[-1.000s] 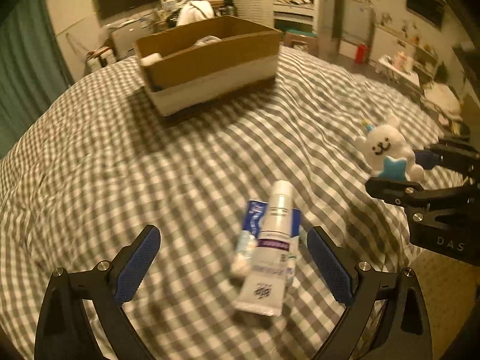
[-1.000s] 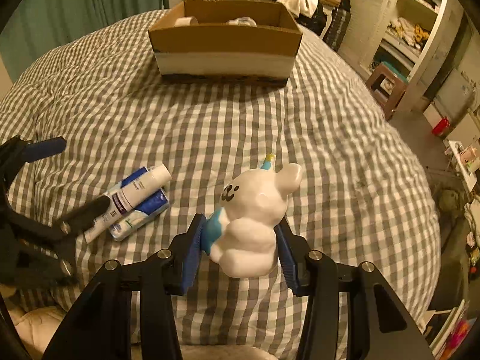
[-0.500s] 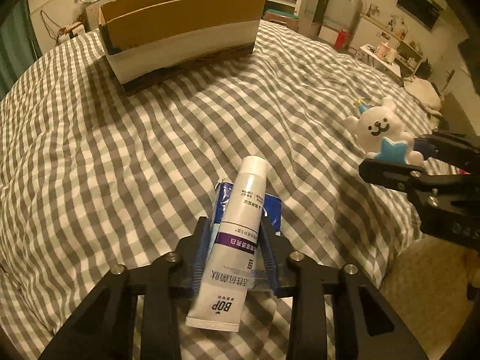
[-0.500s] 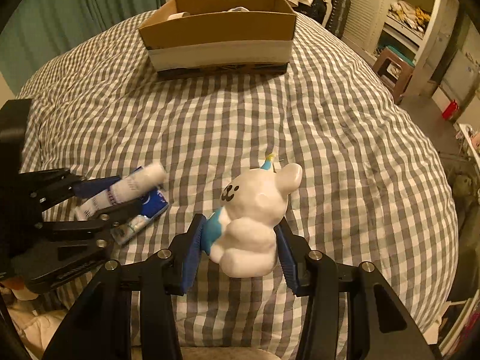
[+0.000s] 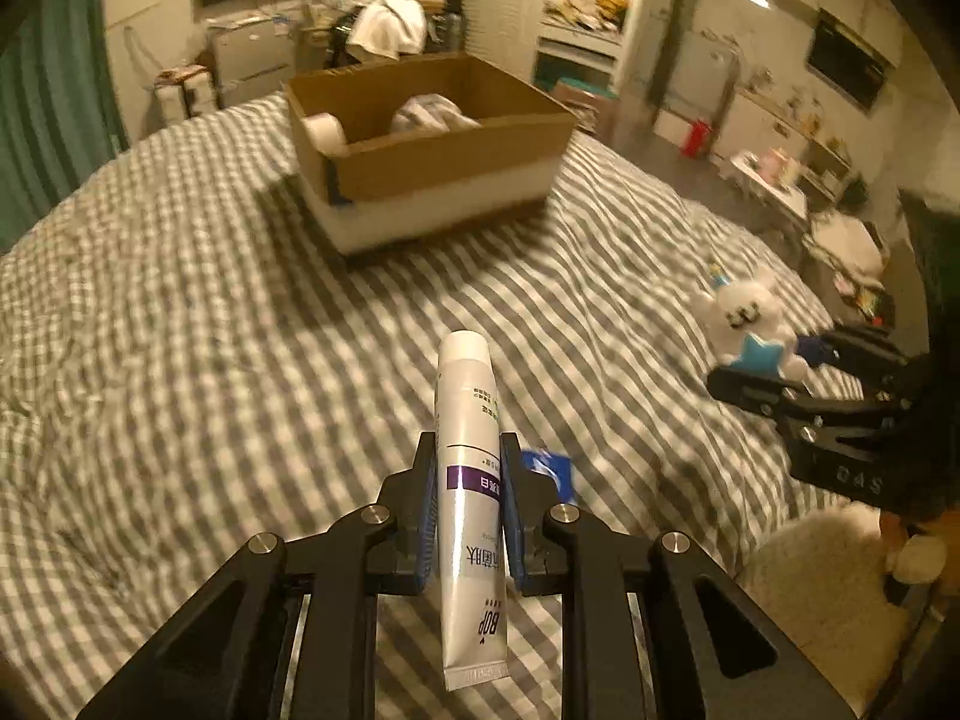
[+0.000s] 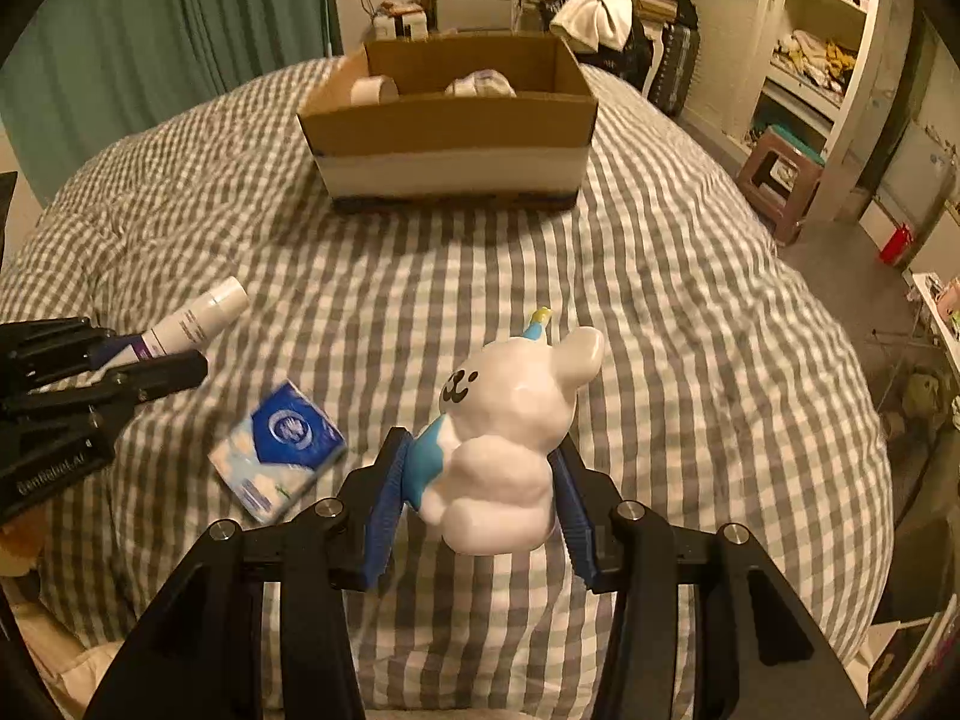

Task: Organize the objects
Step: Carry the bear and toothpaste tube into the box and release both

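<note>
My left gripper is shut on a white toothpaste tube and holds it above the checked bedspread; it also shows in the right wrist view. My right gripper is shut on a white bear figurine with a blue scarf, also seen in the left wrist view. A blue tissue pack lies on the bedspread between the grippers. An open cardboard box stands farther back on the bed, holding a tape roll and a bundle.
The bed's grey-and-white checked cover drops off at the right edge. A brown stool and shelves stand to the right of the bed. Green curtains hang at the left.
My left gripper closed on the toothpaste tube and lifted it off the tissue pack. The right gripper kept hold of the bear and both views rose, showing the box's inside.
</note>
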`<state>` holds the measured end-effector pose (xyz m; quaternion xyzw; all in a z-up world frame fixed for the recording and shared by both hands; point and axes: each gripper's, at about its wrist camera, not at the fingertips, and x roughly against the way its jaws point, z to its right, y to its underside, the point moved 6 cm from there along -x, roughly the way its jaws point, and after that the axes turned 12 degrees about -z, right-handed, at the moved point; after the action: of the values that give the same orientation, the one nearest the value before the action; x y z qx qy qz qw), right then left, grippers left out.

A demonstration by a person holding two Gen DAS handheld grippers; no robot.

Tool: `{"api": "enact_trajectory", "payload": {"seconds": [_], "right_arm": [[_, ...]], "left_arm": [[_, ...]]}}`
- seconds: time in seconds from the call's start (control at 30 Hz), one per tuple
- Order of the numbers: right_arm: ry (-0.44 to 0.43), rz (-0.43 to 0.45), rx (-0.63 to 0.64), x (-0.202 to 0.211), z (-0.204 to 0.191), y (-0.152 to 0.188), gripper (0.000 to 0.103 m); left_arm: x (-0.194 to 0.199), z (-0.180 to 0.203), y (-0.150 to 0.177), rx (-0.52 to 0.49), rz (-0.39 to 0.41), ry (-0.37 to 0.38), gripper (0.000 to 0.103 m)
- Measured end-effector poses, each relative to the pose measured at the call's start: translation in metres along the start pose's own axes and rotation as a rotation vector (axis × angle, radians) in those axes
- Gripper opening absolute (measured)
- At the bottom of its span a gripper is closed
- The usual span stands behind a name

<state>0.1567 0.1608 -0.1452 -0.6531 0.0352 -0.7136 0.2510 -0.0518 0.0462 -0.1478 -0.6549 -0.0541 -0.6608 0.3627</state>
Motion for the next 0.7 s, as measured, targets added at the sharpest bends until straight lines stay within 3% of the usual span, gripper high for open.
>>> {"api": "enact_trajectory", "payload": {"seconds": [0.13,0.27,0.43,0.63,0.7], "right_arm": [[-0.007,0.052,-0.005,0.010,-0.001,-0.013,0.046],[-0.028,0.076,-0.012,0.011,-0.004,-0.031,0.046],[-0.032,0.171,0.010,0.036,-0.018,-0.069,0.046],[-0.023,0.273,0.058,0.069,-0.037,-0.125,0.046],[-0.002,0.295,0.064,0.076,-0.040,-0.150,0.046]], "left_arm": [[0.017,-0.016,-0.015,0.056,0.056,0.003,0.018],[0.030,-0.025,-0.028,0.067,0.078,-0.015,0.018],[0.051,-0.034,-0.054,0.052,0.117,-0.051,0.018],[0.076,-0.050,-0.114,0.003,0.221,-0.129,0.018],[0.080,-0.055,-0.137,-0.005,0.246,-0.120,0.018]]}}
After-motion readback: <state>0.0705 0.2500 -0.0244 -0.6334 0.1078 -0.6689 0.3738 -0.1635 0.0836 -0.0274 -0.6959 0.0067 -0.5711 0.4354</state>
